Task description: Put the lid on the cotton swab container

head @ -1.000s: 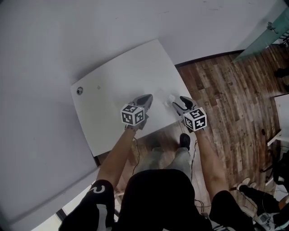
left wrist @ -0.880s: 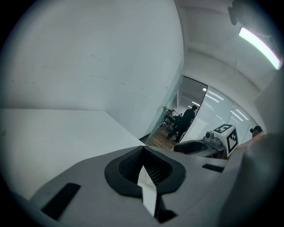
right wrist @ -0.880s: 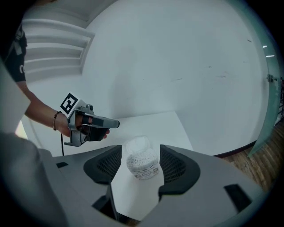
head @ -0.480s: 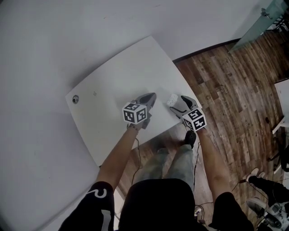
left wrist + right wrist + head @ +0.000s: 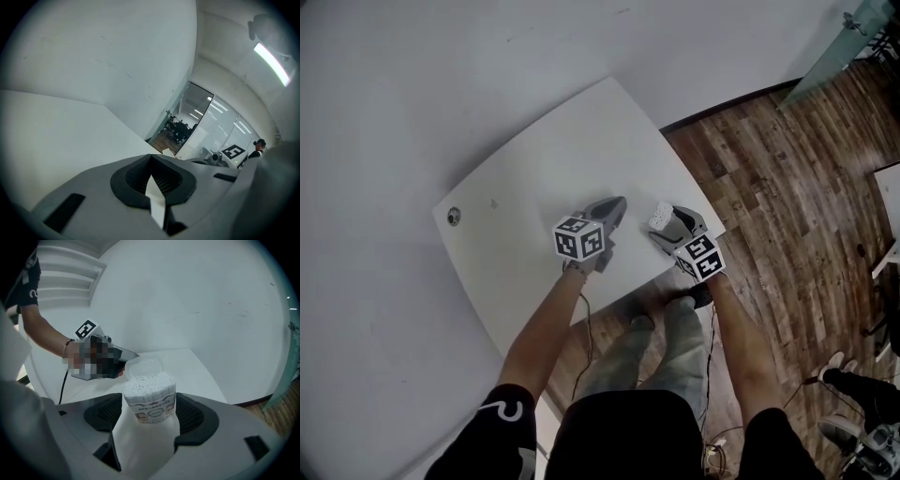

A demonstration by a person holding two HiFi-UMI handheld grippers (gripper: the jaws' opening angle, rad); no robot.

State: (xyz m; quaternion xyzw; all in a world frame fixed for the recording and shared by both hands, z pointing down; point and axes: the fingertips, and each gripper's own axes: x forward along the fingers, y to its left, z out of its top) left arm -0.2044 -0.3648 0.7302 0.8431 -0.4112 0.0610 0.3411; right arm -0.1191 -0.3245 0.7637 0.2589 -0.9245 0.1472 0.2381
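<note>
A clear cotton swab container, packed with white swabs, stands upright on the white table; in the head view the container is near the table's right front corner. Its clear lid stands tipped up behind the swabs. My right gripper has the container between its jaws; they are opening and the pads do not press on it. My left gripper is shut and holds nothing. In the right gripper view the left gripper has its tip right beside the lid.
A small round fitting sits at the table's far left corner. The table's front edge runs just under both grippers, with wooden floor to the right. A pale wall rises behind the table.
The right gripper's jaws have spread wider around the container. The left gripper has stayed in about the same spot, shut.
</note>
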